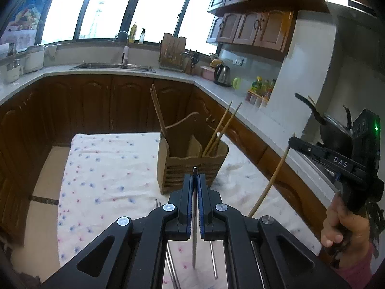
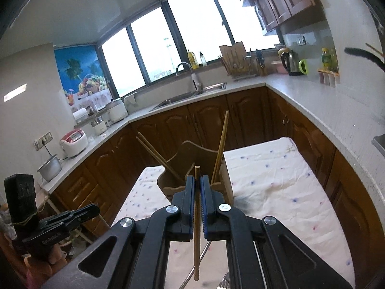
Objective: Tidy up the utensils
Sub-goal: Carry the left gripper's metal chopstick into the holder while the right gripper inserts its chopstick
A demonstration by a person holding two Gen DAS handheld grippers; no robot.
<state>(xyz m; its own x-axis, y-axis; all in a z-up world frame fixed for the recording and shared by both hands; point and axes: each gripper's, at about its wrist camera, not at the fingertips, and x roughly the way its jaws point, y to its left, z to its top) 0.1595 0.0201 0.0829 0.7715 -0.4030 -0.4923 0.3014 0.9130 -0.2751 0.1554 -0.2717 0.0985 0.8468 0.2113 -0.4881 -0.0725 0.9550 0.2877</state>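
The left gripper (image 1: 195, 180) was clamped tight on a thin metal utensil (image 1: 194, 236), seemingly a steel chopstick, which ran upright between the blue pads with its tip poking just above them. The right gripper (image 2: 197, 187) was closed on a wooden chopstick (image 2: 197, 228), held the same way, its ridged end hanging below the jaws. Both were raised above the table, just short of the wooden utensil holder (image 1: 190, 168), which stood on the flowered cloth (image 1: 108, 168) between the grippers and the far edge of the table. Several wooden chopsticks (image 1: 221, 130) already leaned out of its compartments, one pair tilted left, others tilted right, their ends standing above the rim. More steel utensils (image 1: 213, 260) lay flat on the cloth under the left gripper. In the left wrist view a hand (image 1: 341, 226) gripped the right tool's handle. Around the table ran a pale countertop (image 2: 312, 101) over dark wood cabinets, with a sink (image 2: 192, 96) beneath wide bright windows, a kettle (image 2: 290, 63) in the corner and a rice cooker (image 2: 73, 142) at the left
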